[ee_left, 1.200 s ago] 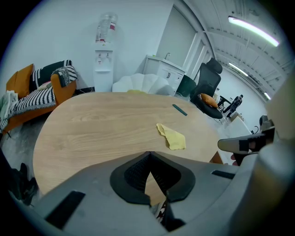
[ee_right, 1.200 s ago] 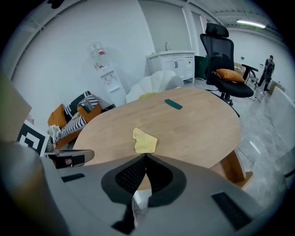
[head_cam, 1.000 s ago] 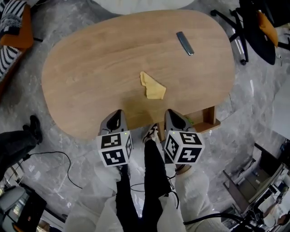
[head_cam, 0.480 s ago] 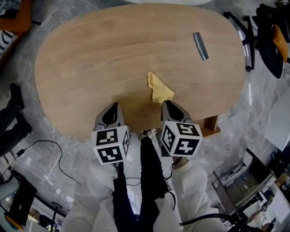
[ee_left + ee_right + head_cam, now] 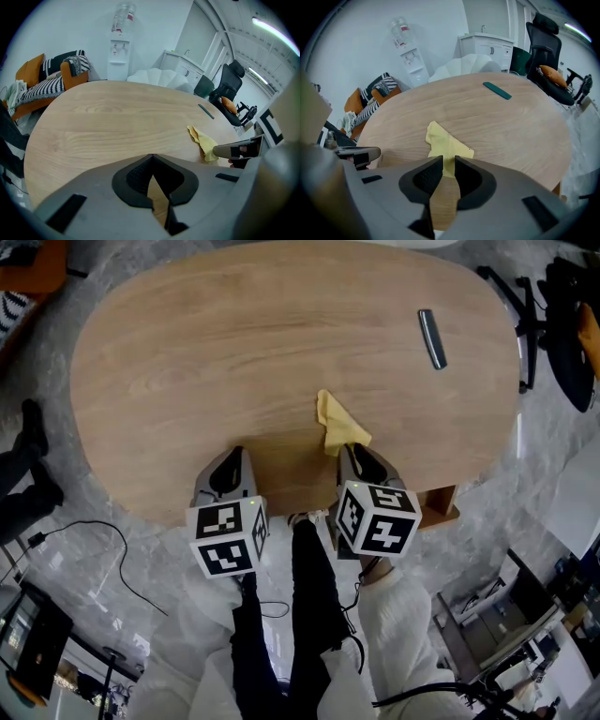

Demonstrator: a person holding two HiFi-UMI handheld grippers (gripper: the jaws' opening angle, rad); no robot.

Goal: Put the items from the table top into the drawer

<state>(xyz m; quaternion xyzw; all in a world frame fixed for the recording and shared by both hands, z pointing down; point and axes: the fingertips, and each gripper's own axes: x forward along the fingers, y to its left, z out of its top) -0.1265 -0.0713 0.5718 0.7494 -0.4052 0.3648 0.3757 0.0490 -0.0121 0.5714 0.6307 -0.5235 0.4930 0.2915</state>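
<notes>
Nothing stowed yet: the yellow cloth [image 5: 339, 426] and slim bar [image 5: 432, 338] lie on the table [image 5: 187, 362]. My right gripper [image 5: 444, 161], jaws just parting, nears the cloth ungripped. My left gripper [image 5: 151, 157] is clenched, empty.

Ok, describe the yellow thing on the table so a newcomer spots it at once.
Start at the oval wooden table. Near its lower edge in the head view, right of centre, lies a crumpled yellow cloth. It is soft and bright, unlike the only other item, a slim dark bar farther back on the right.
</notes>
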